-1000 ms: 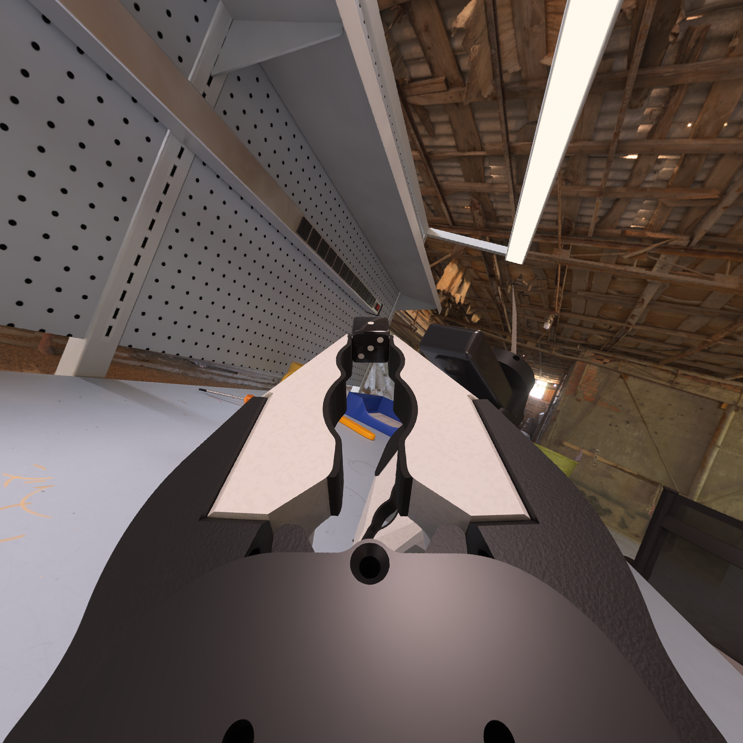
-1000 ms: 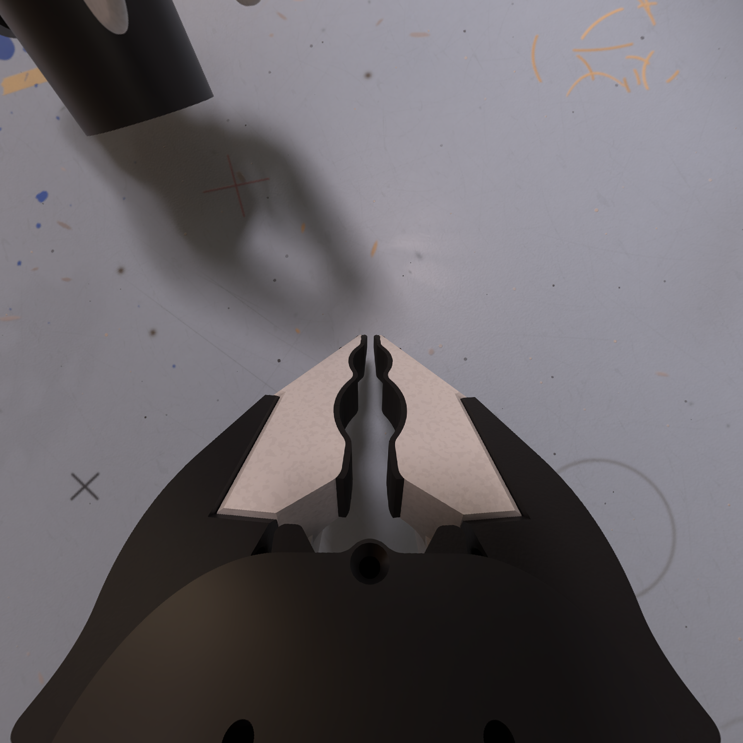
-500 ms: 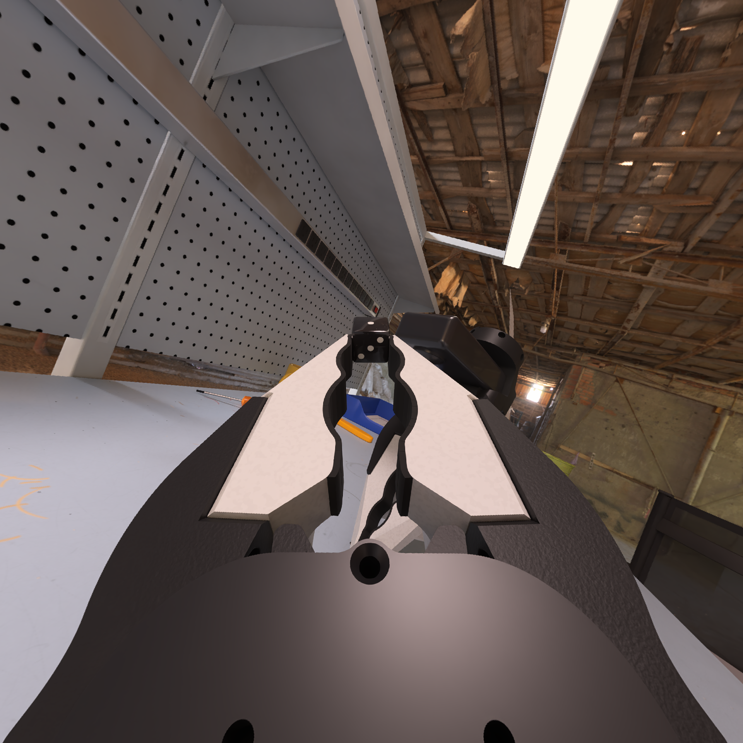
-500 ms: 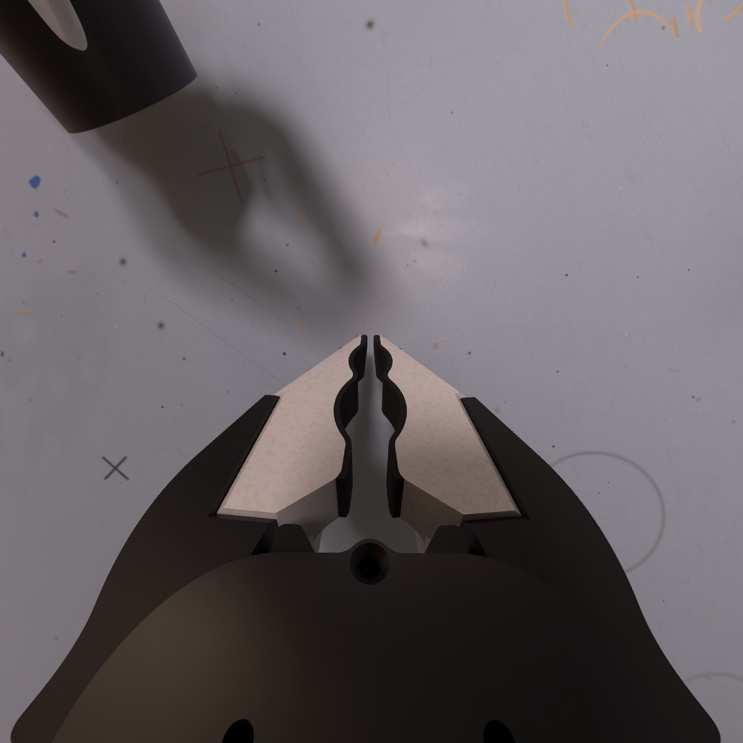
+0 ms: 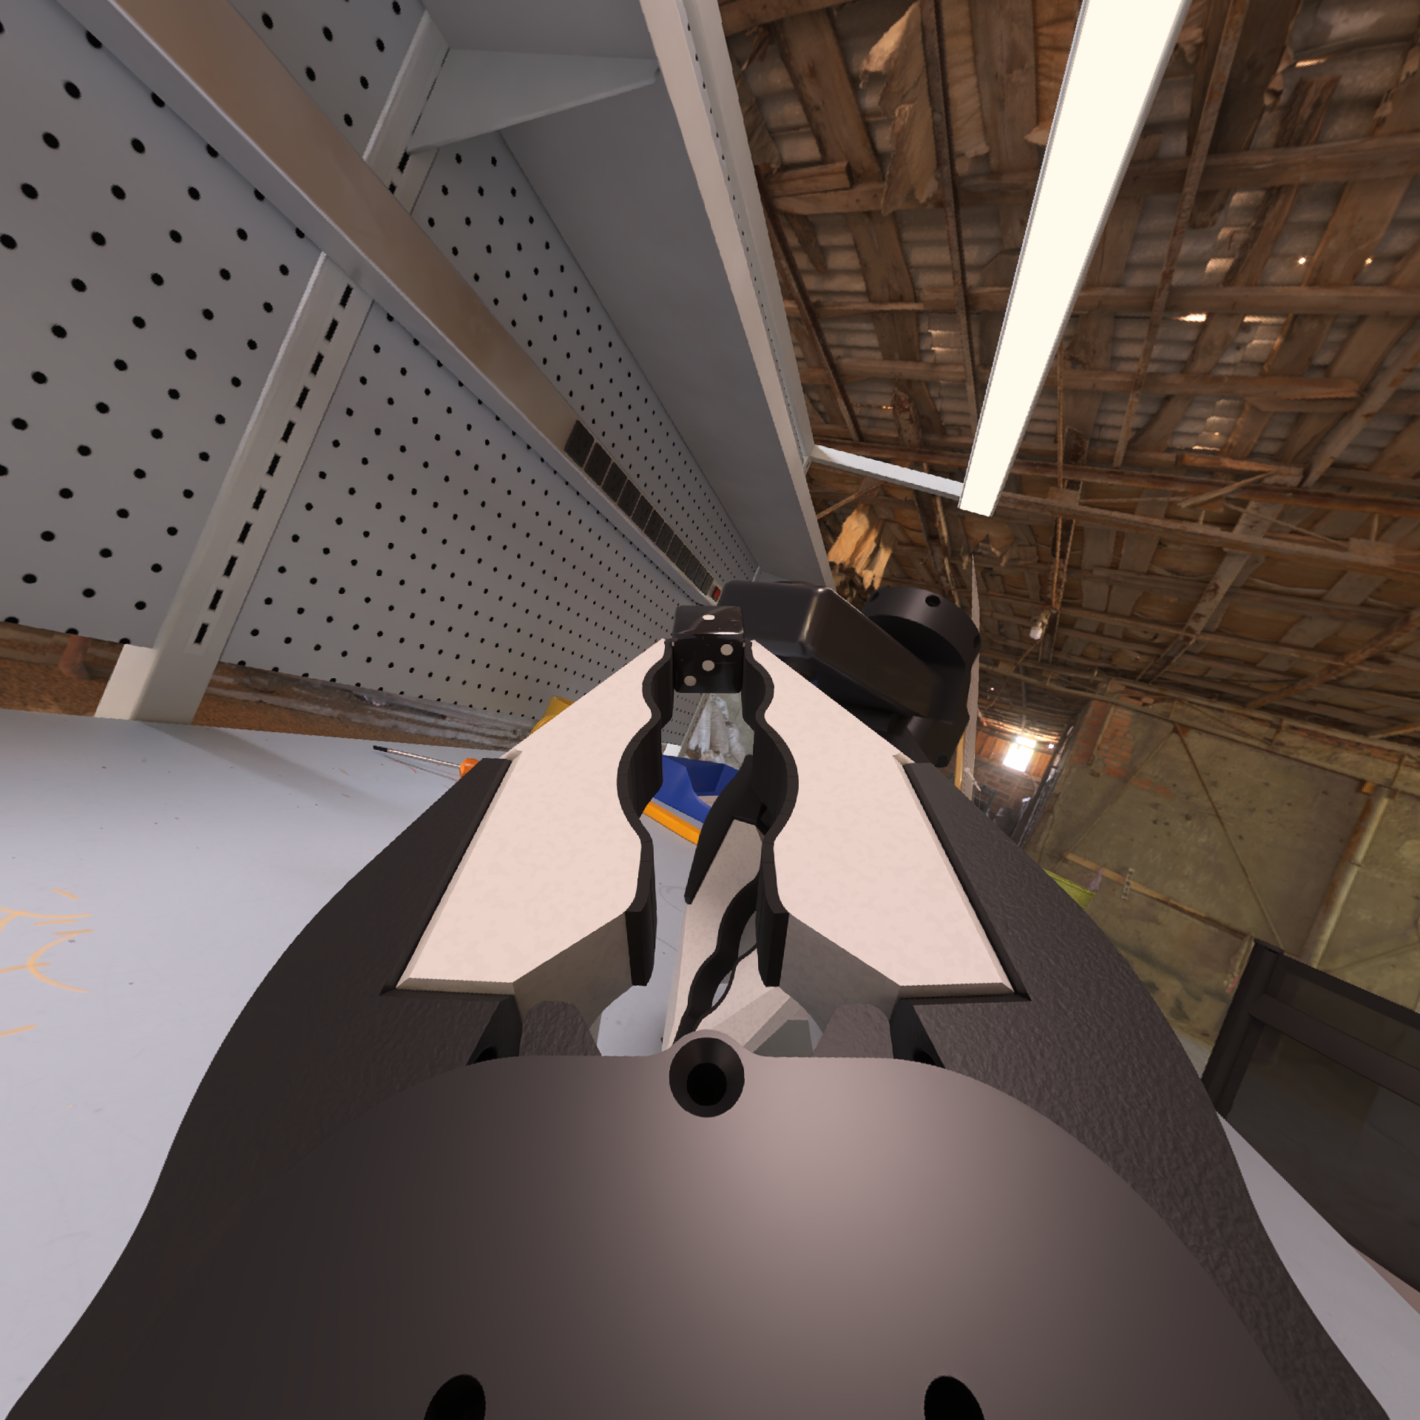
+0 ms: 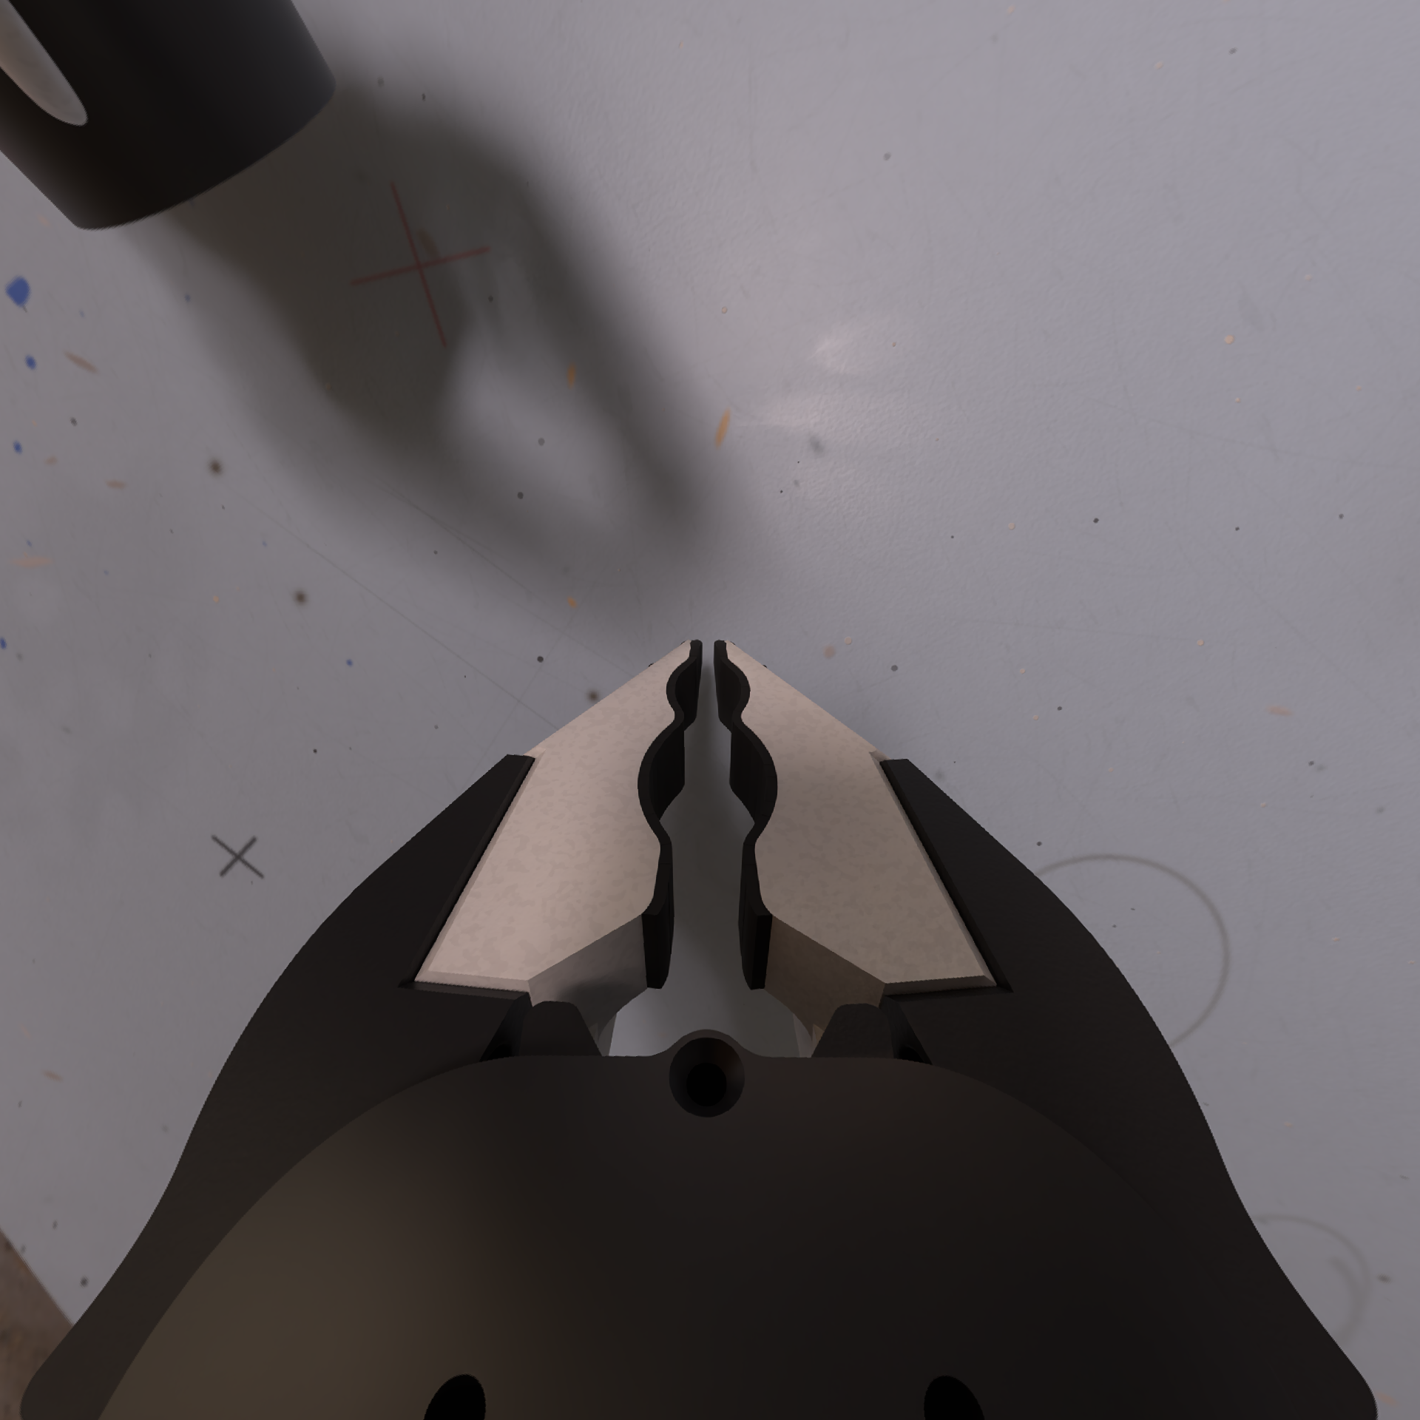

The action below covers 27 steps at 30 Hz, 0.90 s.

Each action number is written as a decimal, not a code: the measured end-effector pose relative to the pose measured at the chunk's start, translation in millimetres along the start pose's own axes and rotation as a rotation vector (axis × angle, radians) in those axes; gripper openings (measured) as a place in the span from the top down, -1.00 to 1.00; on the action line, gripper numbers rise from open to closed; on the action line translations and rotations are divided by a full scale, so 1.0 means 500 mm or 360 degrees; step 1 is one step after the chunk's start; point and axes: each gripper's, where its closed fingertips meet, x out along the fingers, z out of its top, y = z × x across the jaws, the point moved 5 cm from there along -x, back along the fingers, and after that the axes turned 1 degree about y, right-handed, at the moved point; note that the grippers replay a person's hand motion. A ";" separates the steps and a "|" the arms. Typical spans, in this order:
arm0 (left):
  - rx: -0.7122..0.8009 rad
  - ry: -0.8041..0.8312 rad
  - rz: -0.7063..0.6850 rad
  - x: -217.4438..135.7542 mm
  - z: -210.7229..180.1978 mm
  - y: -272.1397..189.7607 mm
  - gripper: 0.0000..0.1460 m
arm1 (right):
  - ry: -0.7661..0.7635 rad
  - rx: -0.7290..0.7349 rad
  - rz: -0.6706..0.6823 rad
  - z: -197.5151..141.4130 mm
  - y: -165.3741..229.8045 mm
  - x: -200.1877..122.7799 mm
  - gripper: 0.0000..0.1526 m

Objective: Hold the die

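Black with white pips, the die [image 5: 708,665] sits pinched at the very tips of your left gripper [image 5: 708,667], clamped between the two fingers and lifted well clear of the grey tabletop [image 5: 154,884]. You can see three pips on the face toward the camera and one on the face above it. That gripper is tilted upward, toward the pegboard wall [image 5: 230,369] and the timber ceiling [image 5: 1229,230].

Just behind the die (upper right of it) hangs the dark body of your right gripper [image 5: 853,661], close to the die; whether they touch, you cannot tell. Past the fingers, a blue bin [image 5: 695,776] and an orange strip [image 5: 676,818] lie on the tabletop, with an orange-handled tool [image 5: 430,759] farther left near the wall.

Your right gripper [image 6: 708,653] points straight down at the tabletop [image 6: 1076,384], fingers drawn nearly together with only a thin slit between them, gripping nothing. Its shadow [image 6: 538,399] falls beside a red cross mark [image 6: 419,265]; a dark cross mark [image 6: 240,857] sits lower left.
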 end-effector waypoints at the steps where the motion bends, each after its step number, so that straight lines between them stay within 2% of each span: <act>1: 0.0001 -0.0002 0.0001 0.000 0.001 0.000 0.78 | 0.0043 -0.0021 0.0002 0.003 0.000 0.000 0.96; 10: 0.0022 -0.0112 0.0053 -0.020 0.024 0.007 0.78 | 0.0359 -0.0233 -0.0037 0.027 0.003 0.003 0.96; 19: 0.0123 -0.0225 0.0225 -0.086 0.092 0.040 0.78 | 0.0619 -0.0382 -0.0115 0.050 0.013 0.013 0.96; 23: 0.0100 -0.0281 0.0231 -0.101 0.106 0.046 0.78 | 0.0585 -0.0396 -0.0134 0.048 0.015 0.012 0.96; 27: 0.0052 -0.0297 0.0201 -0.101 0.106 0.048 0.78 | 0.0402 -0.0364 -0.0102 0.034 0.011 0.006 0.96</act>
